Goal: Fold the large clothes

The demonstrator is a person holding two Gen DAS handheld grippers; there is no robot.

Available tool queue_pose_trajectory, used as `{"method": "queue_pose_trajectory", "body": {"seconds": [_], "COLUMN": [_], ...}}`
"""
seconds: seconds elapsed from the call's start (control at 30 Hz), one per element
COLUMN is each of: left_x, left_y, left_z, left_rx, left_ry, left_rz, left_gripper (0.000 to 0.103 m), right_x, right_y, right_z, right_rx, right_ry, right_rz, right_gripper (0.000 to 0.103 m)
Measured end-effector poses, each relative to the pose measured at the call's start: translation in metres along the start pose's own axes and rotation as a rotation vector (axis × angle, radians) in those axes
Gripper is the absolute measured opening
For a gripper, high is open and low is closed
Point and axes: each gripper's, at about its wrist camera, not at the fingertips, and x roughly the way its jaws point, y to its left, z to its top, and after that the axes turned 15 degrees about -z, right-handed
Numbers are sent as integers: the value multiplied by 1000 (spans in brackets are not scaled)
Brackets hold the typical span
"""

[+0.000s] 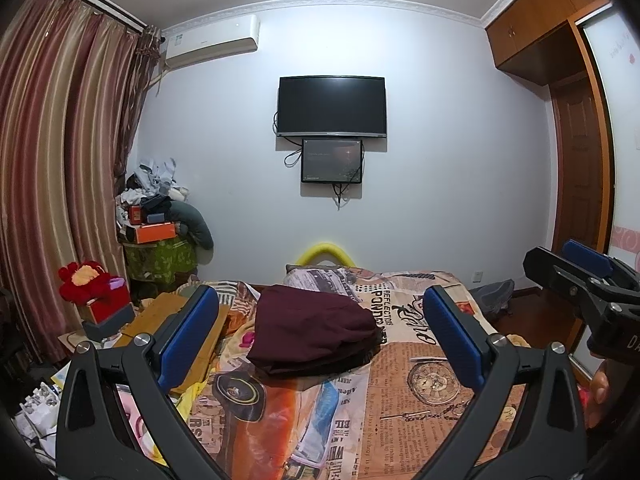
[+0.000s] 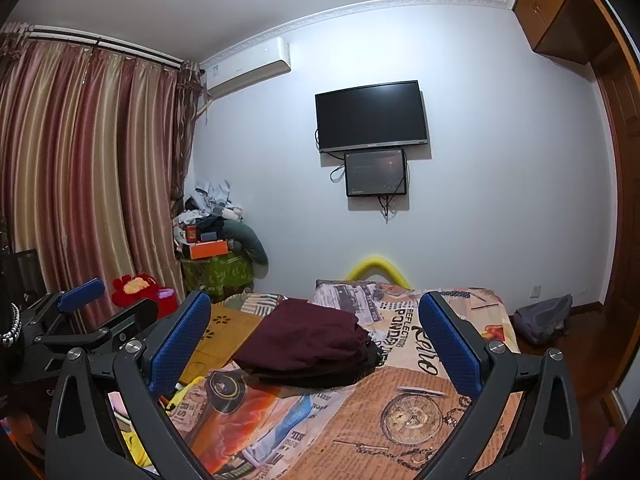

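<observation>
A folded dark maroon garment [image 1: 312,330] lies in a neat stack on the bed's printed cover [image 1: 420,380]; it also shows in the right wrist view [image 2: 308,344]. My left gripper [image 1: 320,336] is open and empty, held above the near part of the bed, short of the garment. My right gripper [image 2: 316,340] is open and empty too, at a similar height. The right gripper shows at the right edge of the left wrist view [image 1: 580,276], and the left gripper at the left edge of the right wrist view [image 2: 80,312].
A wooden board [image 2: 224,332] lies left of the garment. A cluttered pile with an orange box [image 1: 156,232] and a red plush toy [image 1: 86,280] stand by the curtains. A TV [image 1: 332,106] hangs on the far wall. A grey bag [image 2: 544,318] lies on the floor at right.
</observation>
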Motion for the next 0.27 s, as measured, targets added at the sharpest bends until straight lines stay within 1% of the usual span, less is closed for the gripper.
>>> {"method": "queue_pose_trajectory", "body": {"seconds": [0.13, 0.27], "left_x": [0, 0], "left_y": [1, 3], "left_z": [-2, -3], "left_rx": [-5, -11], "left_ry": [3, 3], "left_rz": [-7, 0], "left_gripper": [102, 102], "right_x": [2, 3], "right_y": [2, 4], "right_z": [0, -1], "right_rx": [0, -4], "right_ry": [5, 9], "right_rz": [1, 4], "right_gripper": [103, 103]}}
